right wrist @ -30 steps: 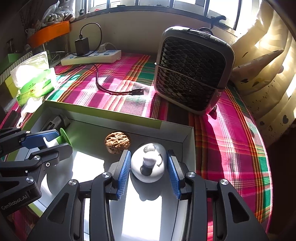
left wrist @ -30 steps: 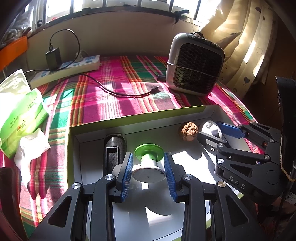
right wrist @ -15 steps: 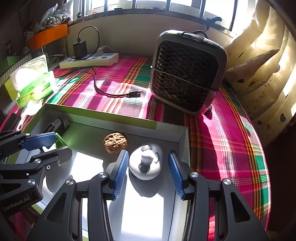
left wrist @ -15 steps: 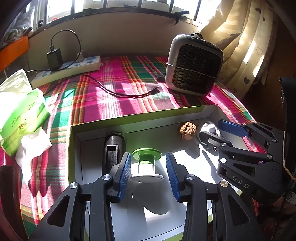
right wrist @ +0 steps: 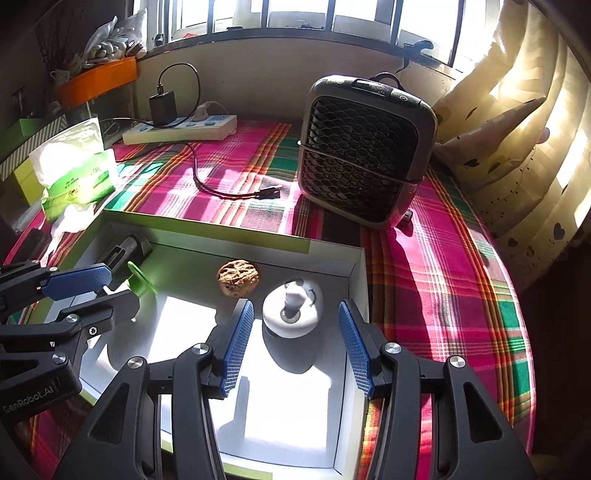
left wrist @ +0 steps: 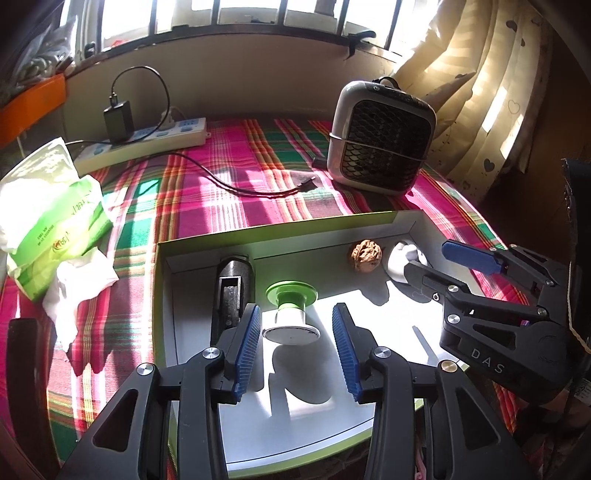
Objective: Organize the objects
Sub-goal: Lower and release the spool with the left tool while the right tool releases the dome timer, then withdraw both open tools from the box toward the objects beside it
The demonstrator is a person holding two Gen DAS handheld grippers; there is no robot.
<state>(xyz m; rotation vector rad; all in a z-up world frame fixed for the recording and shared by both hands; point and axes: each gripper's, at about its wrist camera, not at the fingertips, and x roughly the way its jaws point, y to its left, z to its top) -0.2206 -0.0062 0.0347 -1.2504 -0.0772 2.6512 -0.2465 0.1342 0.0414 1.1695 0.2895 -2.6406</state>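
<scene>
On plaid tablecloth, box below window.

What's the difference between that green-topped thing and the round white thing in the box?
The green-topped piece has a green disc on a white stem with a flared white base; the round white piece is an all-white dome with a small knob. The green-topped one sits near the dark tool, the white one beside the walnut. Both rest in the box, each between open fingers.

Small grey fan standing on plaid-covered bench; power strip lying near window; tissue pack sitting at left; curtain hanging at right.
</scene>
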